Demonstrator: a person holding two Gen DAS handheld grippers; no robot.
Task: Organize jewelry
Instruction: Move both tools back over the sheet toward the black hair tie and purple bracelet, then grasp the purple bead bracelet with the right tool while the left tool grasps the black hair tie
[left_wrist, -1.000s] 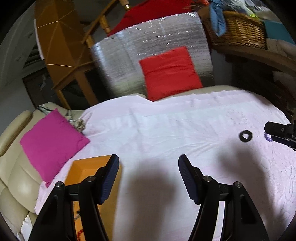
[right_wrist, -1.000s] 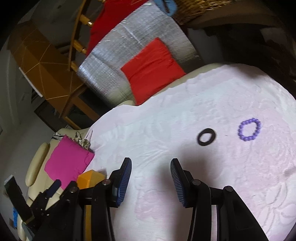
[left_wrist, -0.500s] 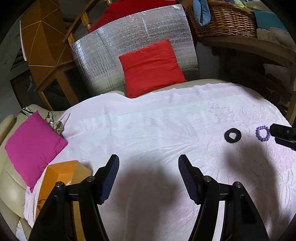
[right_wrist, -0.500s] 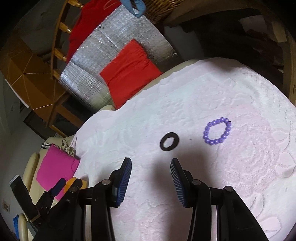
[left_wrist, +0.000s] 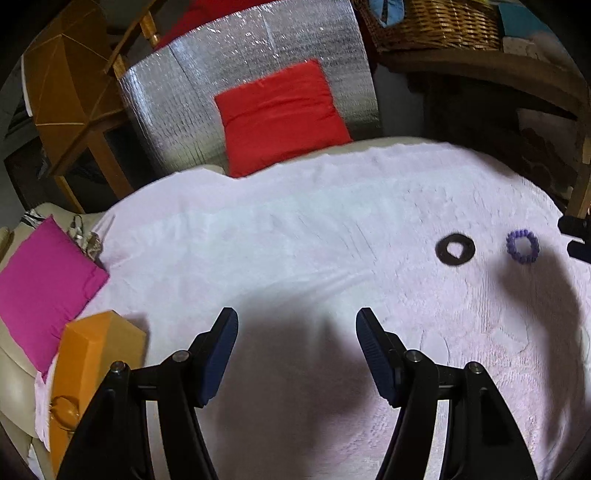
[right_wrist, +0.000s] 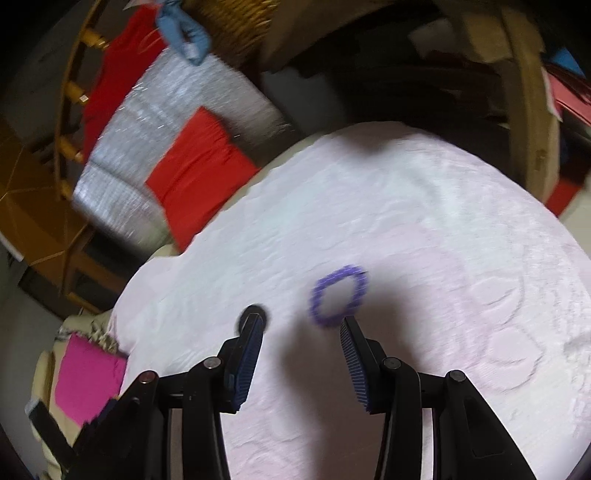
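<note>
Both tools gaping empty, purple bracelet beside black ring, orange box left.

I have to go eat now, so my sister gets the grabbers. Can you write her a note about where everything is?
Left tool: open, holding nothing, over bare pink cloth.
Right tool: open, holding nothing, just short of the purple bead bracelet.
Black ring and the bracelet lie side by side on the cloth, apart. In the right view the ring is partly hidden behind the left finger.
Orange box sits at the cloth's left edge, beside the pink cushion.
Done: nothing put away yet.
Left: pick up both pieces and put them away, probably in the box.
</note>
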